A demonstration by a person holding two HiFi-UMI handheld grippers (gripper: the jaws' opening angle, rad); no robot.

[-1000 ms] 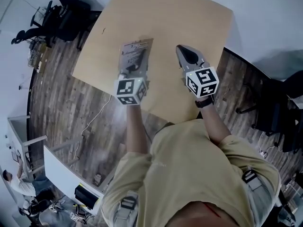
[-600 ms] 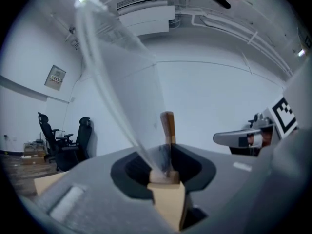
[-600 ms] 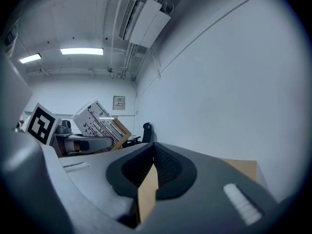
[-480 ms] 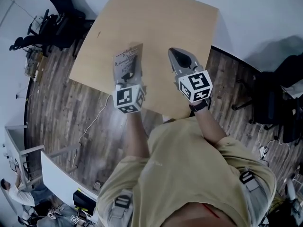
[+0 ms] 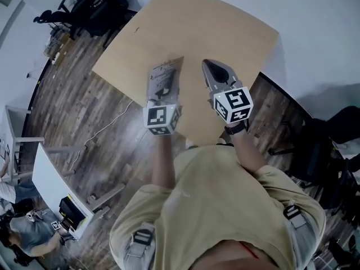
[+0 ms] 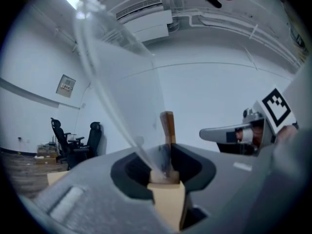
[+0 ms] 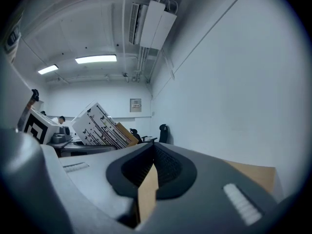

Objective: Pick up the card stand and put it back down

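The left gripper (image 6: 163, 172) has its jaws closed narrowly on the foot of the card stand (image 6: 117, 91), whose clear, tilted panel rises above them, while the right gripper (image 7: 151, 172) has its jaws together, empty.

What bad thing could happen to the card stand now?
1. The left gripper pinches the card stand only at its bottom, so the stand might slip or swing out.
2. The stand is leaning. Set down like that, it may tip over.
3. It is close to the near edge of the table, so a drop could send it to the floor.
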